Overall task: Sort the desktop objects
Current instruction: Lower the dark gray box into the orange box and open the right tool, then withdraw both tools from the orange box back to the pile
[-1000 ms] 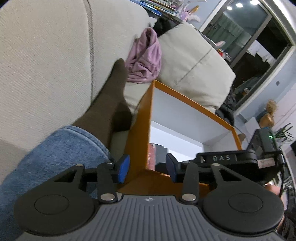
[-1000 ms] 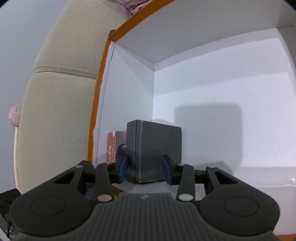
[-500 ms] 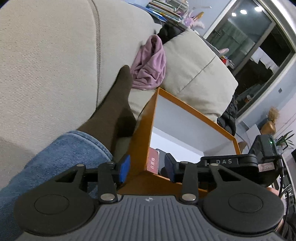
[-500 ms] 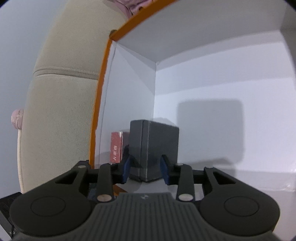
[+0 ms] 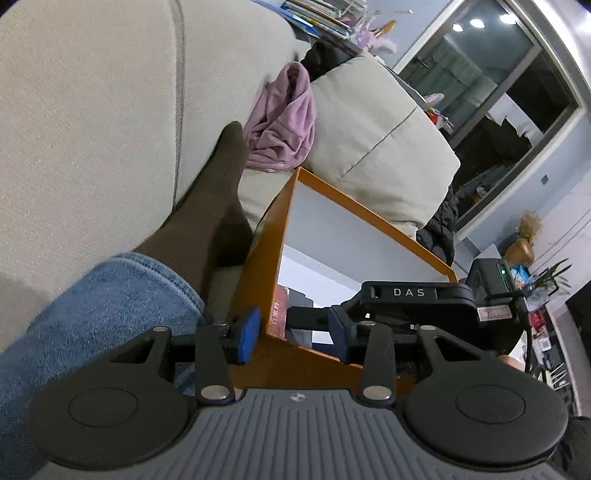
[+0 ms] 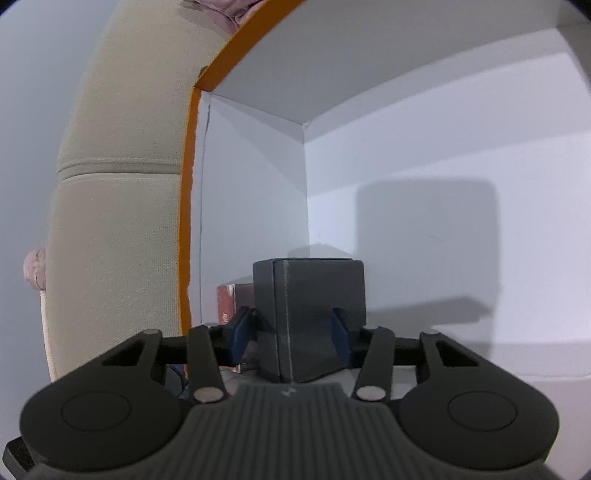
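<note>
While opening, right claw point(image 6: 291, 336) round dark box point(image 6: 314, 295)

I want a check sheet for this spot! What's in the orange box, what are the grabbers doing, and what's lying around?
Surface: beige sofa; orange box stands on it, white inside.
Job's things: dark box upright inside, red box beside it by the wall.
Clutter: pink cloth on the sofa.
Grippers: left gripper straddles the orange box's corner, pads not clearly pressing; right gripper jaws opening, dark box between them, left pad clear of it.
Cables: nothing seen.
Surroundings: person's leg in jeans, dark sock, window, books.
</note>
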A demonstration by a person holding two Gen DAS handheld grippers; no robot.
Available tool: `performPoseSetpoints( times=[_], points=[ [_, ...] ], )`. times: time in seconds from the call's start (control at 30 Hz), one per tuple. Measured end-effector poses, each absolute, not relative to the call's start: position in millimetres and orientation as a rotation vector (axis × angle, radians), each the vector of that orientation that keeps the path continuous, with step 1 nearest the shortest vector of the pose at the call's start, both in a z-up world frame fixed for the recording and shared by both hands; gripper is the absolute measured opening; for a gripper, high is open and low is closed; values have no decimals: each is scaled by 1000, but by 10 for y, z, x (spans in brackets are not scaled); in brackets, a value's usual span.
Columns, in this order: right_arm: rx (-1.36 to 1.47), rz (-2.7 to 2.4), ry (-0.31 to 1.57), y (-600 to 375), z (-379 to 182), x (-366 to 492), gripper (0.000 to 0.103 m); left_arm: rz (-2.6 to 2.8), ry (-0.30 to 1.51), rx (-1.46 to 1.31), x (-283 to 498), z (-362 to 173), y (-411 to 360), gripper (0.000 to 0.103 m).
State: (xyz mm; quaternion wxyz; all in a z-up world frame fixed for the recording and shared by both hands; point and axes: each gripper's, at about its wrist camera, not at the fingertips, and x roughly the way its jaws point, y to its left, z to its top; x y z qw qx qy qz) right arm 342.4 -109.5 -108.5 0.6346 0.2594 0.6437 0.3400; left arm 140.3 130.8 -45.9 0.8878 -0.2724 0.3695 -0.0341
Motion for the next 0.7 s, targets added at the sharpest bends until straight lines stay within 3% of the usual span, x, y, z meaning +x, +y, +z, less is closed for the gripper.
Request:
performPoseSetpoints(
  times=[0.3,0.7],
  points=[
    [545,808,1417,-1066,-1007,3361,51,-14,778,-512,1340,-340,1279,44],
    [262,926,972,-1663,-207,2493,57,56,898,-291,642,-15,1080,55]
  ],
)
